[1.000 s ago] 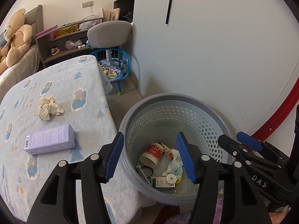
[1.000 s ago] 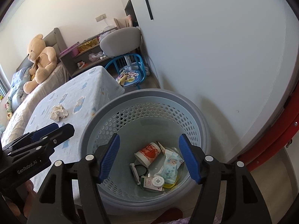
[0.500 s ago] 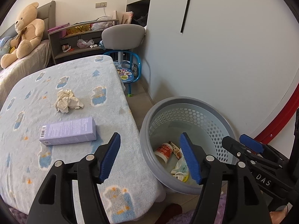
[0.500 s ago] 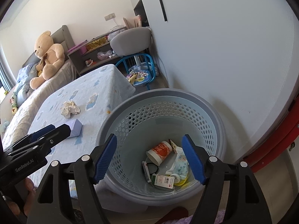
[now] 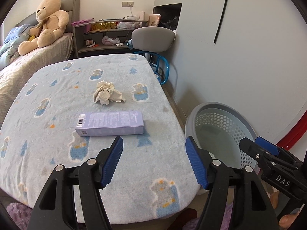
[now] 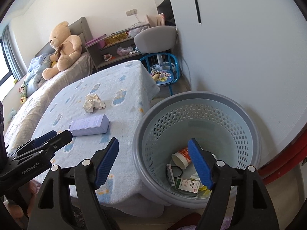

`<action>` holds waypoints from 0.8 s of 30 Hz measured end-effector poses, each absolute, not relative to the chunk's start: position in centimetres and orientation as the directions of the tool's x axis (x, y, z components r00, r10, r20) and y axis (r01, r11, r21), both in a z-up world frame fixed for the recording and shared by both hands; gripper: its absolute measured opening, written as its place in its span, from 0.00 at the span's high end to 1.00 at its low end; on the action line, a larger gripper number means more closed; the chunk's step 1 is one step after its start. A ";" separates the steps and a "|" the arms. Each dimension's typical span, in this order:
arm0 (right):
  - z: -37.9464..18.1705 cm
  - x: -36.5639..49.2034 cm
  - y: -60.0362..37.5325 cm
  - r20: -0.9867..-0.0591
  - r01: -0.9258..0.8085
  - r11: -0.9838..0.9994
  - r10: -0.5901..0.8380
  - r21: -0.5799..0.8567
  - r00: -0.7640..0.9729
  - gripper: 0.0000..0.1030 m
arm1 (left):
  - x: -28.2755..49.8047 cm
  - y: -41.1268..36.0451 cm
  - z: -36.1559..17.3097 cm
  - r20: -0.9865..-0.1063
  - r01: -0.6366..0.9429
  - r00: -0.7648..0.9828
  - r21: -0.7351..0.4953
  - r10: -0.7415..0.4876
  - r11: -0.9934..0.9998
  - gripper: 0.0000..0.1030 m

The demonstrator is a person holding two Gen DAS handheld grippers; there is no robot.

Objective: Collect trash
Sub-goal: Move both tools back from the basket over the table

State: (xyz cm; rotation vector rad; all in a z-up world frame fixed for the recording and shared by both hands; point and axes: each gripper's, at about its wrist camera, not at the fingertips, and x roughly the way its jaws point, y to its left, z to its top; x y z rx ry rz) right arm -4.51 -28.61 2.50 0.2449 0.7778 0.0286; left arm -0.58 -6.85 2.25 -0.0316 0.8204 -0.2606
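My left gripper (image 5: 153,160) hangs over the near edge of the surface (image 5: 48,153), its ribbed blue fingers (image 5: 112,160) wide with nothing between them; they have just been opening. My right gripper (image 6: 153,162) straddles the rim of the perforated plastic basket (image 6: 239,115), fingers equally wide and empty, also just opened. A paper cup (image 6: 181,158) and small carton (image 6: 187,185) lie in the basket's bottom. Just beyond the left fingers a lilac rectangular box (image 5: 110,123) lies flat on the fleecy blue cloth. Further on sits a crumpled paper wad (image 5: 107,94).
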 end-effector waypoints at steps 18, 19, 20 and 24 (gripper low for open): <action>2.1 -2.3 -20.9 -0.701 -0.090 0.971 0.221 0.220 0.678 0.27 | -1.1 0.8 1.5 -0.724 0.097 0.672 -0.124 -0.157 0.988 0.36; 2.1 -2.1 -20.5 -0.703 -0.098 0.972 0.224 0.215 0.676 0.26 | -1.2 1.1 1.5 -0.725 0.092 0.672 -0.123 -0.153 0.988 0.36; 2.0 -2.0 -20.3 -0.703 -0.106 0.972 0.226 0.211 0.674 0.26 | -1.1 1.3 1.4 -0.726 0.087 0.672 -0.122 -0.148 0.989 0.35; 1.9 -1.1 -19.3 -0.709 -0.140 0.970 0.242 0.201 0.662 0.23 | -1.0 2.4 1.1 -0.730 0.063 0.670 -0.123 -0.133 0.990 0.35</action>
